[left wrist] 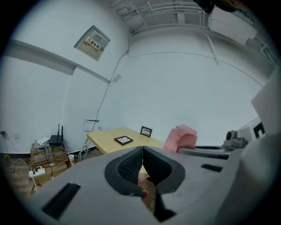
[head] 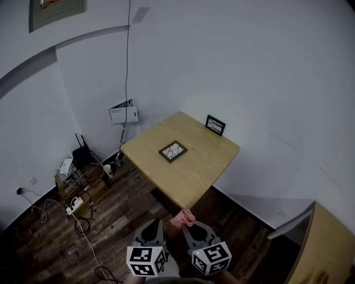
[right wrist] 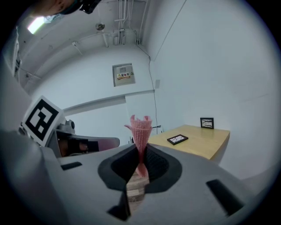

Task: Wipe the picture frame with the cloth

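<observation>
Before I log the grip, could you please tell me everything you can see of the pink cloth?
The cloth is pink, with a fine waffle-like weave. It is bunched narrow, pinched between the jaws of the right gripper, and flares out above them. It is held in the air short of the table.

The walls (head: 249, 66) are plain white and the floor (head: 122, 222) is dark wood plank. A light wooden table (head: 194, 175) stands against the wall. At nine o'clock from the table, a low wooden rack (head: 83, 189) carries a black router (head: 82, 155) and a tangle of cables. A white power strip (head: 74, 206) lies on the floor at the rack's six o'clock. At eleven o'clock from the table a white box (head: 123, 114) hangs on the wall, with a thin cable (head: 128, 55) running straight up above it. A grey-framed panel (head: 55, 11) sits high at eleven o'clock in the head view. Another light wooden piece of furniture (head: 327, 249) shows at five o'clock. Pipes (left wrist: 162, 9) run along the ceiling. The light is dim and even.
</observation>
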A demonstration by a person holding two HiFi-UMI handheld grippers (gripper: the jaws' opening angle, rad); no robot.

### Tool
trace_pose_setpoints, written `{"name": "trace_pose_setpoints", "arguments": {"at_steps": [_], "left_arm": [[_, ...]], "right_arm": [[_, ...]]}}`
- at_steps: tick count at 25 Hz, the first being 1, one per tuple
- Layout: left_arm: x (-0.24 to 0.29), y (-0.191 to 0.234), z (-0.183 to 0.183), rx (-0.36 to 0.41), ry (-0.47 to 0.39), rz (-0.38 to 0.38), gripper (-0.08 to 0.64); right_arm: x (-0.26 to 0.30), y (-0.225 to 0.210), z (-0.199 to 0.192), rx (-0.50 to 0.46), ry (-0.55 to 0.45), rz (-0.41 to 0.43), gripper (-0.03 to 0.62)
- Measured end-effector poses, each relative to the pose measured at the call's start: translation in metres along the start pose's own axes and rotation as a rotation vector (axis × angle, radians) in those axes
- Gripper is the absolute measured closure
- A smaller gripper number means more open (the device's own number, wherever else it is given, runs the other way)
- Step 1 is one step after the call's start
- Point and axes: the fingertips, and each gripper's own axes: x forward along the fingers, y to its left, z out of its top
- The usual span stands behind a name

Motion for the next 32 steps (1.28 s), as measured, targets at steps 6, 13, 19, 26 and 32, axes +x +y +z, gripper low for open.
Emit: {"name": "trace_pose_setpoints", "arguments": {"at_steps": [6,13,19,26,32], "left_arm": [[0.059,0.032,0.027,-0.003,0.017,-0.021,0.557],[0.123,0.078,0.057,0.006,0.056,-0.058,0.557],[0.175,0.108,0.077,0.009,0.07,-0.096,0.557],[0.226,0.136,0.087,0.02,0.094,-0.131,0.557],[0.253,0.157,0.081,0.012,0.13,-0.166,0.557]], "right_arm": [[0.059,-0.037,0.028,0.019,-0.031,-0.05,0.574],[0.131,-0.065,0.059,0.045,-0.043,-0.089,0.574],[0.18,-0.094,0.08,0.058,-0.061,-0.137,0.574],[0.234,-0.118,0.088,0.074,-0.064,-0.167,0.574],[0.259,-0.13,0.087,0.084,-0.052,-0.202,0.574]]}}
